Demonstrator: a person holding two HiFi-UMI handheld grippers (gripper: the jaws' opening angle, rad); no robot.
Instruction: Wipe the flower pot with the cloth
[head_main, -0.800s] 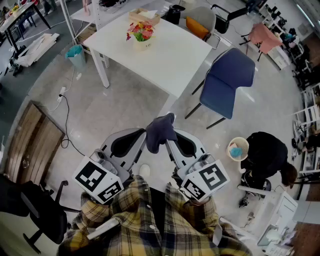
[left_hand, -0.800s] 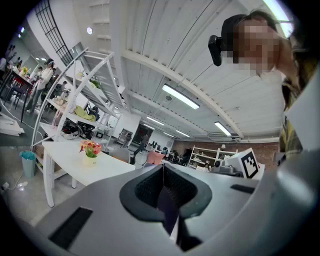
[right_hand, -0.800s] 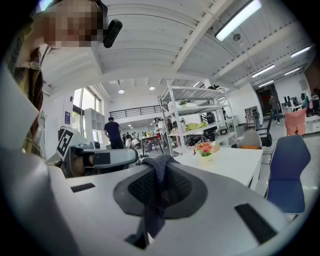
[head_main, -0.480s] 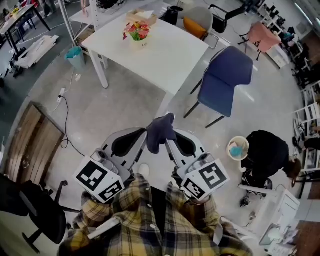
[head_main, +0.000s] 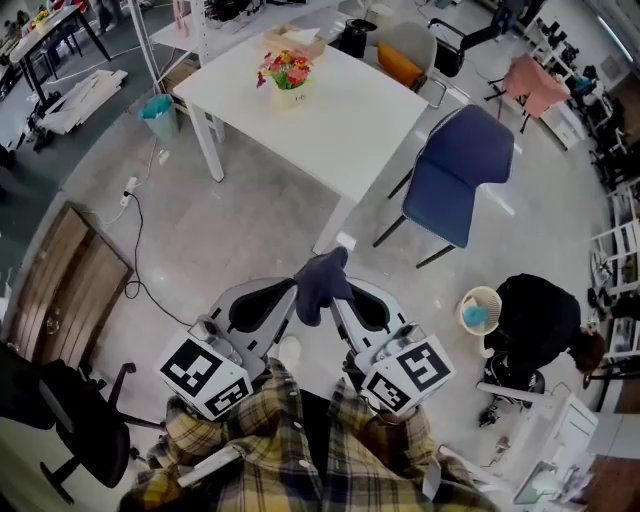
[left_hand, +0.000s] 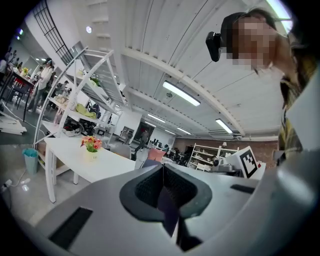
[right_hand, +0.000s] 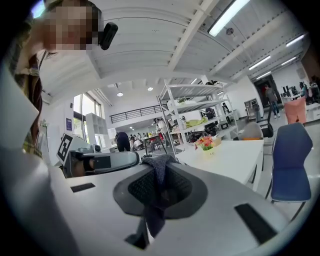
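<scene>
While right claw (right_hand: 155, 166) pinches cloth (right_hand: 159, 176), basket (head_main: 480, 309) (head view)

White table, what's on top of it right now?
A flower pot with pink and orange flowers stands near the far edge of the white table. A tan box shows at the far corner, but its underside is covered, so whether it rests on the tabletop is unclear.

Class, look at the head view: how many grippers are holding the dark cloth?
2. The left gripper is at lower centre and the right gripper is just beside it. Both are shut on the cloth bunched between them. No other gripper is in view.
</scene>
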